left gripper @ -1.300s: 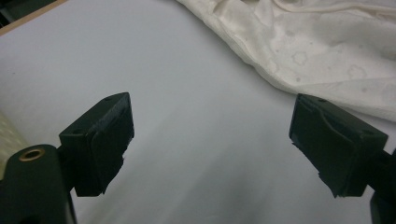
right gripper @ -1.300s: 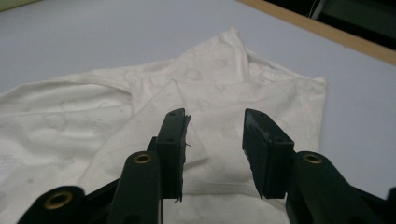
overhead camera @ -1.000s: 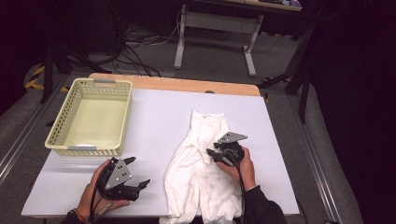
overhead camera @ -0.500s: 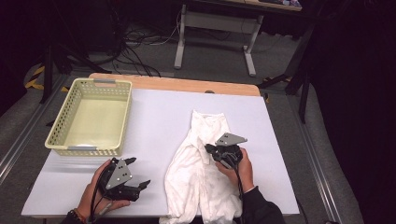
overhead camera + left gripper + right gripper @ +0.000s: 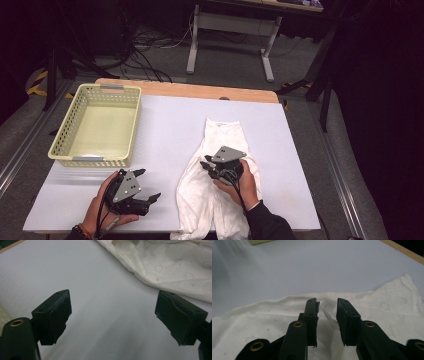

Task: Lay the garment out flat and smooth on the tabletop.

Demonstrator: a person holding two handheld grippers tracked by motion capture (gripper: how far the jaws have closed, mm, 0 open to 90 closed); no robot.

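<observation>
A crumpled white cloth (image 5: 220, 135) lies on the right half of the white table (image 5: 170, 125), and its near end hangs over the front edge. My right gripper (image 5: 205, 167) hovers low over the cloth's middle, pointing left. In the right gripper view its jaws (image 5: 327, 312) stand a narrow gap apart after just opening. A raised fold of the cloth (image 5: 387, 305) sits in that gap, and the pads do not press on it. My left gripper (image 5: 149, 185) rests near the front edge, left of the cloth, wide open (image 5: 112, 322) with bare table between its jaws. The cloth's edge (image 5: 175, 267) lies beyond them.
A pale yellow plastic basket (image 5: 95, 161) stands at the table's left side, with nothing visible in it. A wooden strip (image 5: 190, 90) runs along the table's far edge. Beyond it are a floor with cables and a metal stand (image 5: 230, 37).
My right gripper has shifted a little to the left over the cloth. The left gripper and the basket have stayed where they were.
</observation>
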